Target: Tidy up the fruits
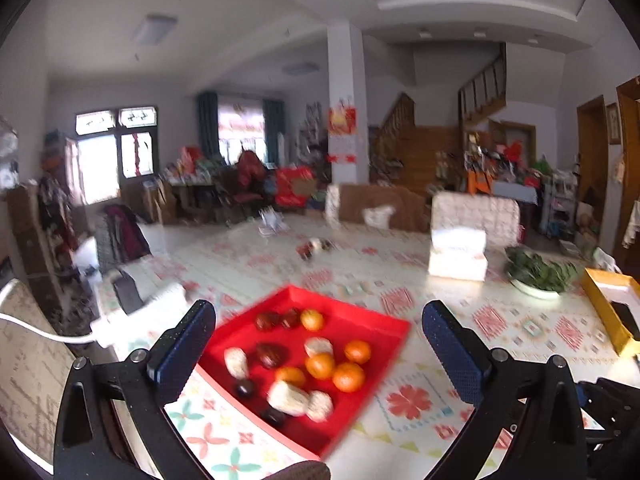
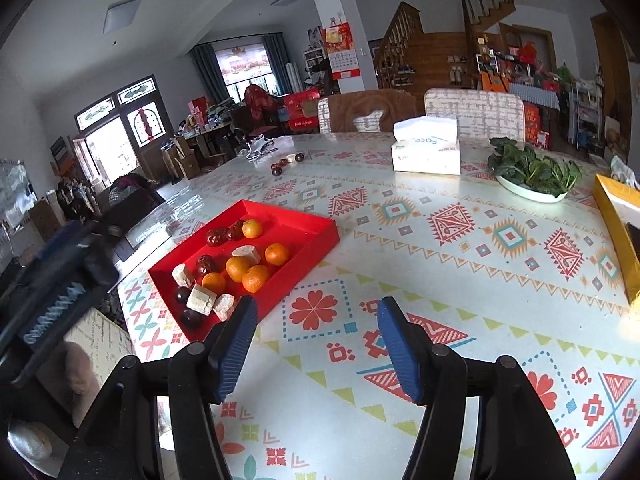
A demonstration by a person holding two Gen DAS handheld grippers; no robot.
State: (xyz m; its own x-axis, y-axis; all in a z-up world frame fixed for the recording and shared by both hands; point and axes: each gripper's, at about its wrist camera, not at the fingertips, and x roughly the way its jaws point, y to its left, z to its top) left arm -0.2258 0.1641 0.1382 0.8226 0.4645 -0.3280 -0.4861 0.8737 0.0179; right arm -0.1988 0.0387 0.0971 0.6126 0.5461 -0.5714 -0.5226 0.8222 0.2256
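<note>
A red tray (image 1: 352,306) (image 2: 298,216) lies on the patterned tablecloth at the table's left side. It holds several oranges (image 1: 348,377) (image 2: 256,278), dark red jujubes (image 1: 272,354) (image 2: 206,265), pale cut chunks (image 1: 288,398) (image 2: 202,300) and dark plums (image 2: 191,318). My left gripper (image 1: 316,308) hovers just before the tray, wide open, its fingers framing the fruit without touching it. My right gripper (image 2: 317,302) is open over bare tablecloth just right of the tray's near corner, with nothing between its fingers. A few loose jujubes (image 2: 286,162) (image 1: 314,246) lie far across the table.
A tissue box (image 2: 426,152) and a plate of leafy greens (image 2: 532,178) stand at the far right. A yellow box (image 2: 618,220) sits at the right edge. A white power strip with a cable (image 1: 136,316) lies left of the tray. Chairs line the far side.
</note>
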